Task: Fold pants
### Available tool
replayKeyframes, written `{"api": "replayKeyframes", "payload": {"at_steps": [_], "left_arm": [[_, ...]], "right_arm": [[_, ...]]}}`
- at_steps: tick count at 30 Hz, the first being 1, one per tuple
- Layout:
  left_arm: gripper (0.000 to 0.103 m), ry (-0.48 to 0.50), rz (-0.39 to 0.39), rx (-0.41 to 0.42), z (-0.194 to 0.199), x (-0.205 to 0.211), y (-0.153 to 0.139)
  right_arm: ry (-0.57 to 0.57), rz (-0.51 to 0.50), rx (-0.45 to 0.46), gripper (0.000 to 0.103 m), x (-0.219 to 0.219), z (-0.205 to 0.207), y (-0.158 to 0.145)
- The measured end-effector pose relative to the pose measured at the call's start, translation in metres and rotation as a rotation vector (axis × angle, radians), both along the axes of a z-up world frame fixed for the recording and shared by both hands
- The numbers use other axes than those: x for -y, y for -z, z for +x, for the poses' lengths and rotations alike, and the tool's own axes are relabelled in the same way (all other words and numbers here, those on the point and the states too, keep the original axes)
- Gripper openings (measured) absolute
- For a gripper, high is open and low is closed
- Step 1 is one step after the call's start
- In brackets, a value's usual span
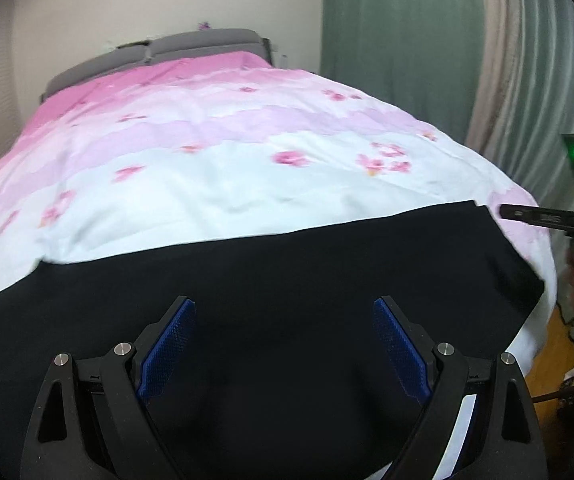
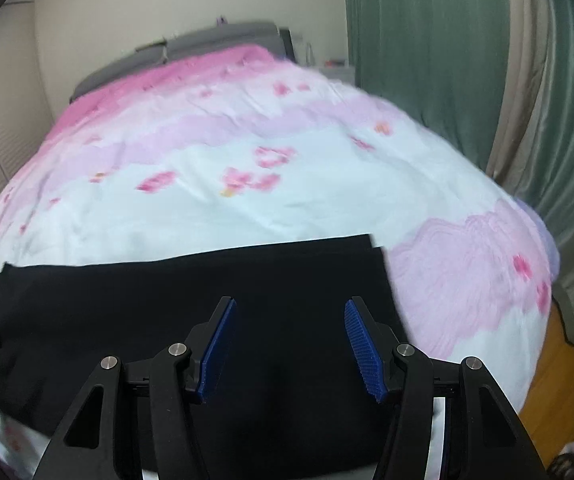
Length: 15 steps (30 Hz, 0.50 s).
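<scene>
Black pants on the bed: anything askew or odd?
Mostly tidy. The black pants lie flat across the near end of the floral duvet. One oddity: at the far right corner the layers do not line up; a lower edge peeks out in a small step. Both grippers are open, holding nothing.

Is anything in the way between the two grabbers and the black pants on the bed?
Nothing visible is. The black pants lie flat on the flowery bedcover, right under the open left gripper and the open right gripper. Only air shows between the blue pads and the cloth, and nothing lies on top of the pants.
</scene>
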<state>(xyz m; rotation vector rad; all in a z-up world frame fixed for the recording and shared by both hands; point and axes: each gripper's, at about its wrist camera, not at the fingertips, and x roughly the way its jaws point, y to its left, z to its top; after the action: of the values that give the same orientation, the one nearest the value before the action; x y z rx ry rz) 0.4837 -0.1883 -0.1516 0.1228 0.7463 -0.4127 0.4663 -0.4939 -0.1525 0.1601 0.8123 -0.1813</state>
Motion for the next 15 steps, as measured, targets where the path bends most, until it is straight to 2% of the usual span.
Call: {"api": "replayKeyframes", "payload": {"at_steps": [3,7,9,11,12,13,15], "left_arm": [[0.091,0.038,-0.013,-0.023,0.008,0.037,0.002],[0.091,0.068,-0.010,-0.023,0.012,0.069,0.006],[0.091,0.075,-0.001,-0.029,0.015,0.078,0.011],[0.091,0.075,0.008,-0.036,0.018,0.083,0.016],[0.091,0.074,0.011,-0.038,0.019,0.085,0.017],[0.091,0.071,0.013,-0.039,0.021,0.086,0.019],[0.091,0.065,0.016,-0.038,0.024,0.089,0.021]], "right_arm": [[-0.014,0.019,-0.056,0.057,0.044,0.030,0.017],[-0.038,0.067,-0.108,0.057,0.076,0.051,0.038],[-0.053,0.109,-0.130,0.048,0.086,0.057,0.049],[-0.078,0.163,-0.138,0.025,0.094,0.063,0.058],[-0.088,0.176,-0.127,0.024,0.096,0.064,0.060],[-0.099,0.171,-0.110,0.011,0.095,0.062,0.059],[-0.126,0.150,-0.054,0.008,0.094,0.058,0.051]]}}
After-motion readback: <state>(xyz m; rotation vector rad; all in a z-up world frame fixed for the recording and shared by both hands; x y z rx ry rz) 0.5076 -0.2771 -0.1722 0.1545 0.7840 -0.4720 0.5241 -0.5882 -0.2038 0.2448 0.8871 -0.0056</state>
